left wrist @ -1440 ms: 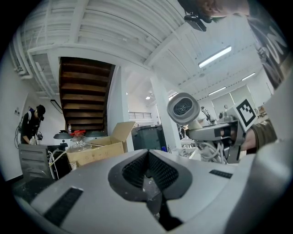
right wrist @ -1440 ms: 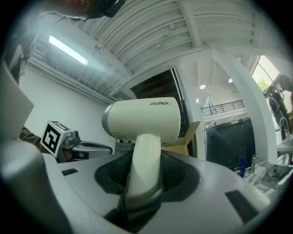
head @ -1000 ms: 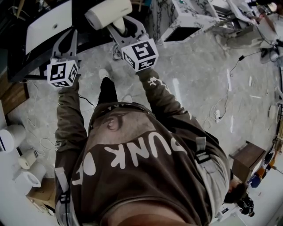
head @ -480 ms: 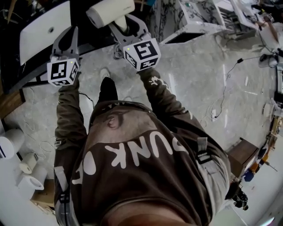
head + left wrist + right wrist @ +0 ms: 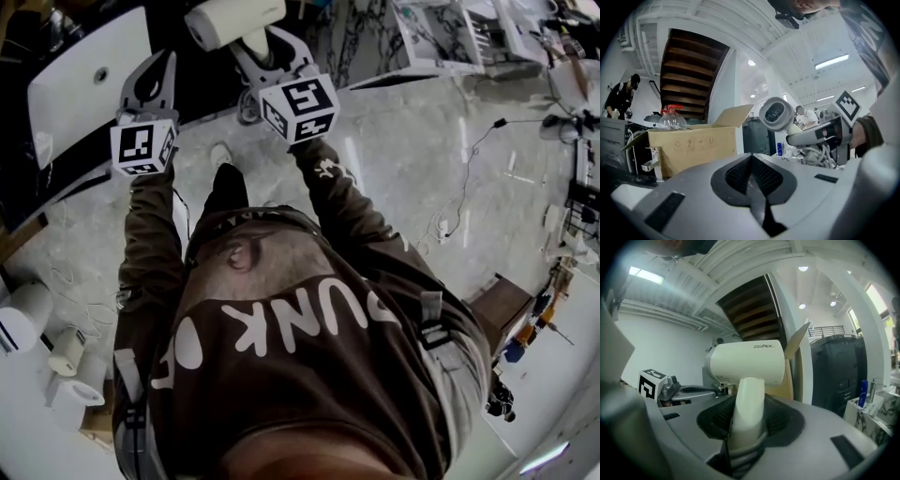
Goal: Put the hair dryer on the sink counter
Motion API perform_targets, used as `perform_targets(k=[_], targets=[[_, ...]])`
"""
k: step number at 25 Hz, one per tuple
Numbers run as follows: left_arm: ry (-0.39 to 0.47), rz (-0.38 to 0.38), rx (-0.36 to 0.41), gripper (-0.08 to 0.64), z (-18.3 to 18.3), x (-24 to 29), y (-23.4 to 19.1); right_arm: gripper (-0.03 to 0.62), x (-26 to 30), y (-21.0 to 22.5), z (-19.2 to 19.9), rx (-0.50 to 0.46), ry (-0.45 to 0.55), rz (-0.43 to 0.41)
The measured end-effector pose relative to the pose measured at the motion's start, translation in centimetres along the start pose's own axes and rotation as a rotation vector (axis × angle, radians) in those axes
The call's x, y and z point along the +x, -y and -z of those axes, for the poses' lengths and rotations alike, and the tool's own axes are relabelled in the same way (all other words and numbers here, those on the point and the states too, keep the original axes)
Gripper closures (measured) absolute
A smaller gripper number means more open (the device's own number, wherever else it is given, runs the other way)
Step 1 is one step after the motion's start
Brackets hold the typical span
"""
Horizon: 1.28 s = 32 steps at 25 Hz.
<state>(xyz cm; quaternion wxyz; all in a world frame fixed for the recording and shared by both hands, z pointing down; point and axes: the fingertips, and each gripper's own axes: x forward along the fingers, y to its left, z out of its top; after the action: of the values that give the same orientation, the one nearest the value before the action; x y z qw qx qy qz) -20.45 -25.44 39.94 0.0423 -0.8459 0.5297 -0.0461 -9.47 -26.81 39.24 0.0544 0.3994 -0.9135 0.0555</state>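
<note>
Both grippers edged up-frame since earlier. Our left gripper is clenched, empty; right gripper grasps the hair dryer by its handle, top centre, beside the sink counter, upper left. We fear the top-heavy body pivoting.

Head view dim; gripper views bright, ceiling strip light glaring, fisheye warp, dark corners.

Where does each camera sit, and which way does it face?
Head view: on the head, facing steeply down; shows both arms, left tongs, right tongs.
Left gripper view: on left tongs, facing a cardboard box; shut jaws show.
Right gripper view: on right tongs, facing the held hair dryer.
Shared: all three show the hair dryer.
</note>
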Motion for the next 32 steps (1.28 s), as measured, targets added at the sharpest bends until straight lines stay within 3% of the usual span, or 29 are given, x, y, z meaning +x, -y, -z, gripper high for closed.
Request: perform_targets(k=[8, 18, 25, 32], targets=[[-0.022, 0.01, -0.031, 0.566, 3.9, 3.6, -3.2, 0.425, 7.4, 1.9, 4.1, 0.079, -0.173, 0.05], [-0.074, -0.025, -0.036, 0.566, 6.0, 6.5, -4.4, 0.425, 12.7, 5.2, 12.2, 0.224, -0.552, 0.066], [-0.077, -0.029, -0.035, 0.566, 5.7, 8.0, -4.4, 0.425, 13.3, 5.9, 15.7, 0.26, -0.701, 0.056], [-0.072, -0.029, -0.03, 0.566, 5.5, 8.3, -4.3, 0.425, 13.4, 5.6, 17.9, 0.261, -0.783, 0.052]])
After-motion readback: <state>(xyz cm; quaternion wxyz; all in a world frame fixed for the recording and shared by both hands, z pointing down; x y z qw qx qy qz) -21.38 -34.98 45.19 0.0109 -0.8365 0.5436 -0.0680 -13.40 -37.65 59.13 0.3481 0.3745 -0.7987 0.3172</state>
